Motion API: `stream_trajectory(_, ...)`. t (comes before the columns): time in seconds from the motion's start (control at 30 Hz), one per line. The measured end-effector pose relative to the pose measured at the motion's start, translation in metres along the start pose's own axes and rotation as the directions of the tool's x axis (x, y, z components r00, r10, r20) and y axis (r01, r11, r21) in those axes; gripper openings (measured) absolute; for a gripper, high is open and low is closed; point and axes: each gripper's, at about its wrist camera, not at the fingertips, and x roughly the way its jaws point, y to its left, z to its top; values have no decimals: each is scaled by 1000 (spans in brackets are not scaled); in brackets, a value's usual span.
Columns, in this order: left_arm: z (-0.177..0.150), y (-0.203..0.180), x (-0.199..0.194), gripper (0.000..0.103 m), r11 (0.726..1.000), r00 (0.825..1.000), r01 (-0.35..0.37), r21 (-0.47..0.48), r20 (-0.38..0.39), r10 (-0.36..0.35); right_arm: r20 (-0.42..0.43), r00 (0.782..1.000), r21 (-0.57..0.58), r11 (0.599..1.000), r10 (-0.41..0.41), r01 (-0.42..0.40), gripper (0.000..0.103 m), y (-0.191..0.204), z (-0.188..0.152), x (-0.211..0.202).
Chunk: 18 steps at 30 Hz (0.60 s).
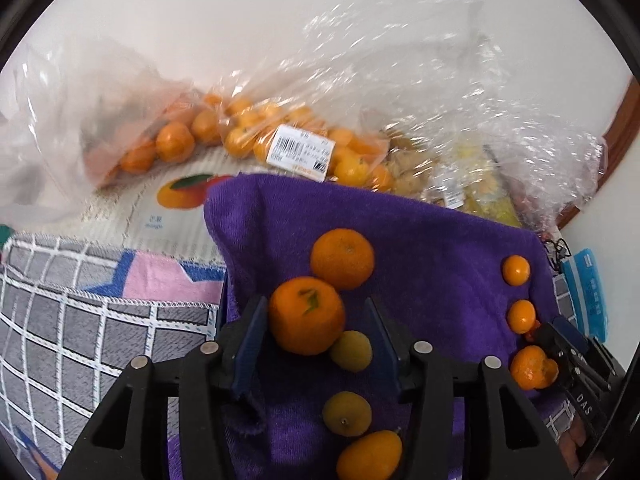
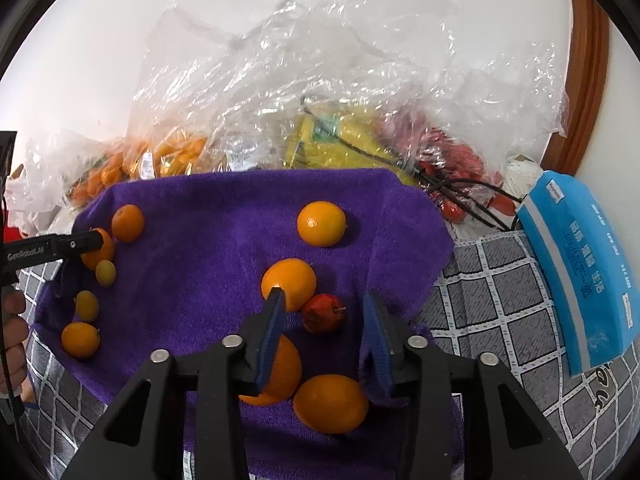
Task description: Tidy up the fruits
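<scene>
A purple towel (image 1: 432,240) (image 2: 224,216) carries loose fruit. In the left wrist view my left gripper (image 1: 316,320) is open around a mandarin (image 1: 306,315), with a second mandarin (image 1: 343,258) beyond it and a small yellow fruit (image 1: 352,350) just behind. In the right wrist view my right gripper (image 2: 324,316) is open, with a small red fruit (image 2: 323,313) between its fingers and oranges (image 2: 289,283) (image 2: 331,402) close by. The left gripper (image 2: 86,246) shows at the towel's left edge there. The right gripper (image 1: 552,340) shows at the right edge of the left wrist view.
Clear plastic bags of mandarins (image 1: 280,136), yellow fruit (image 2: 344,136) and red fruit (image 2: 452,160) lie behind the towel against a white wall. A blue box (image 2: 580,264) sits to the right on a grey checked cloth (image 2: 500,304). Black cables (image 2: 468,196) run by the bags.
</scene>
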Motion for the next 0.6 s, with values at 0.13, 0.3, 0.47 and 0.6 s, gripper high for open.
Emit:
stream_trajectory(0.13,-1,-4,-18,58,1000,1000,-8,18,22,8,31,999,-5,1000,-16,17,47,5,7,-17)
stream_trajectory(0.3,-13,-5,-47,62,999,999,-19,35,34,18,78,996,-8,999,-38,39,47,19,11,-54)
stream_trajectory(0.47,-34,-8,-78,62,998,998,-31,54,57,28,70,997,-18,999,-35,36,51,35,4,-87)
stream_trajectory(0.6,-55,-10,-110,62,997,996,-27,73,89,20,91,995,-12,999,-39,40,51,51,-7,-121)
